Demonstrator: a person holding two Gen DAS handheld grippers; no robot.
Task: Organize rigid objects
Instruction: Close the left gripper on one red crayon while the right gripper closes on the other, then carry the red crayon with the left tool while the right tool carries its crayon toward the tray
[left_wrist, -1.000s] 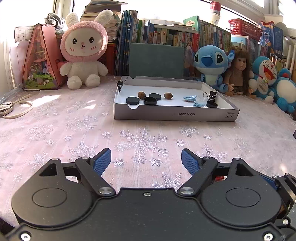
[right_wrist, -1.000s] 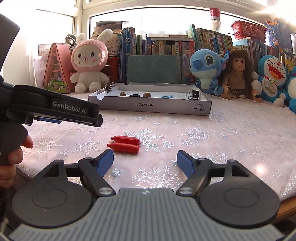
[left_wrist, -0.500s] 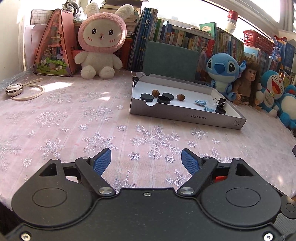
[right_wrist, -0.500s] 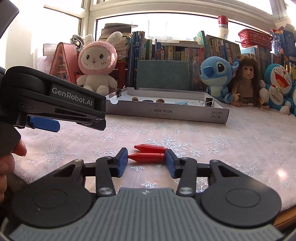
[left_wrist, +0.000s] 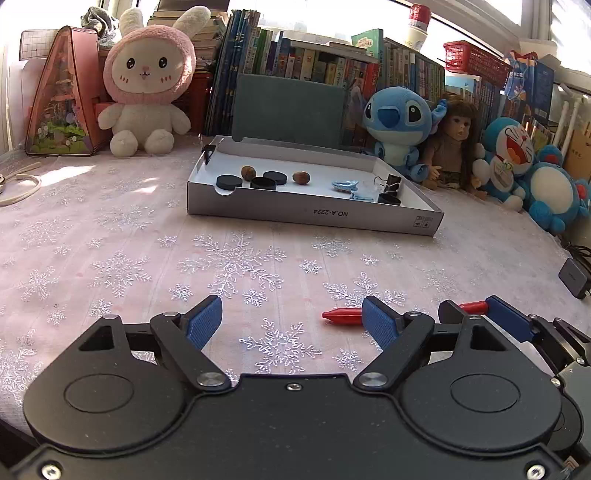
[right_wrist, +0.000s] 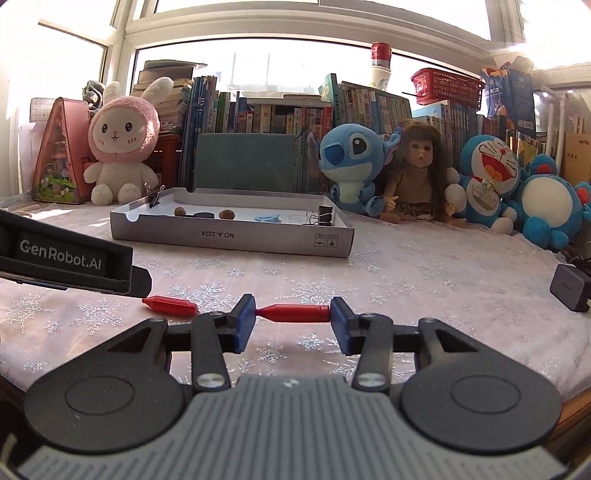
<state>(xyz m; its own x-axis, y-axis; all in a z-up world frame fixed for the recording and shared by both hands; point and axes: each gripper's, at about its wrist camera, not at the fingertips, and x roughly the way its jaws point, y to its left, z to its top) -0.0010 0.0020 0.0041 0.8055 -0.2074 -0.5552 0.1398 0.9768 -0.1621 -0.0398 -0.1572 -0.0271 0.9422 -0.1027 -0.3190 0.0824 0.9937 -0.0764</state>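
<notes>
The right gripper (right_wrist: 292, 319) is clamped end to end on a small red peg (right_wrist: 293, 313), a glossy plastic piece with a thick cylindrical body that narrows to a blunt tip toward the left pad. It sits crosswise between the blue pads, and its shadow falls on the cloth below, so it looks lifted clear of the tablecloth (right_wrist: 424, 273), though only just.

A second red peg (right_wrist: 170, 306) of the same shape lies flat on the pink snowflake cloth just to the left, its pointed end aimed away from the held one. From the left wrist view this loose peg (left_wrist: 341, 316) shows beside the right-hand blue pad of the left gripper (left_wrist: 291, 319), whose jaws stand wide with nothing between them.

Farther back on the table sits a shallow grey cardboard tray (left_wrist: 314, 212) marked NO.A-2224. Inside it lie 4 black discs (left_wrist: 274, 177), 2 brown nuts (left_wrist: 301, 177), something small and light blue (left_wrist: 343, 185), and black binder clips (right_wrist: 320, 214) on the rim.

Behind the tray a row of books lines the window, with a pink rabbit plush (right_wrist: 122, 147), a blue alien plush (right_wrist: 351, 162), a doll (right_wrist: 417, 170) and 2 blue cat plushes (right_wrist: 487, 173). A dark charger block (right_wrist: 570, 288) rests near the table's right edge.
</notes>
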